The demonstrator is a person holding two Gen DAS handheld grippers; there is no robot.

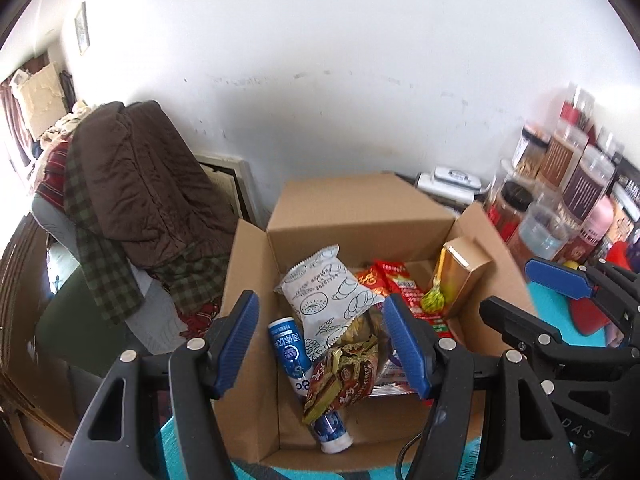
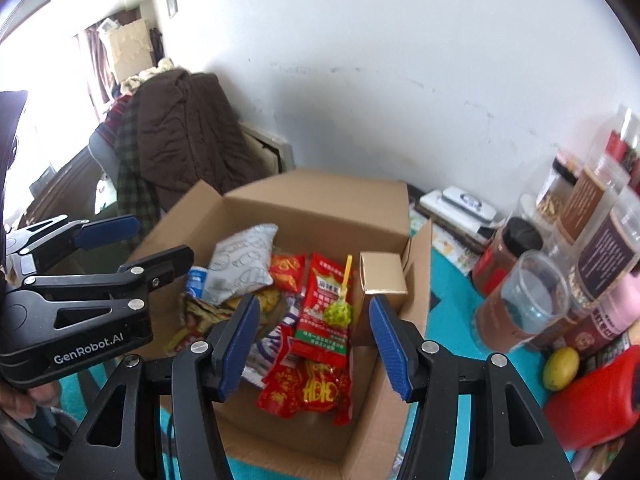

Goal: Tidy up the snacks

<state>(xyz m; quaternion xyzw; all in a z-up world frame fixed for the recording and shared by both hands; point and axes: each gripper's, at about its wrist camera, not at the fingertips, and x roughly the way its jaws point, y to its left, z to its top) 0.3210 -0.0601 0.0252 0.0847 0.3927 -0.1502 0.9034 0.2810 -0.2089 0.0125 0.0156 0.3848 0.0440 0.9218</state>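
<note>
An open cardboard box (image 1: 360, 216) (image 2: 320, 204) on a teal cloth holds the snacks. Inside lie a white printed bag (image 1: 324, 292) (image 2: 244, 264), a blue-and-white tube (image 1: 290, 350), a brown crinkled packet (image 1: 344, 376), red packets (image 2: 324, 312) (image 1: 400, 284), a green lollipop (image 2: 340, 312) and a gold carton (image 1: 466, 272) (image 2: 382, 276) at the right wall. My left gripper (image 1: 320, 344) (image 2: 160, 240) hovers open above the box's left half, nothing between its pads. Beside it, my right gripper (image 2: 316, 340) (image 1: 524, 296) is open over the right half, holding nothing.
Several jars and bottles (image 2: 520, 308) crowd the table right of the box, with a yellow fruit (image 2: 562, 368) and a red container (image 2: 592, 400). A white device (image 2: 460, 200) sits by the wall. A chair draped in a brown coat (image 1: 152, 176) stands at left.
</note>
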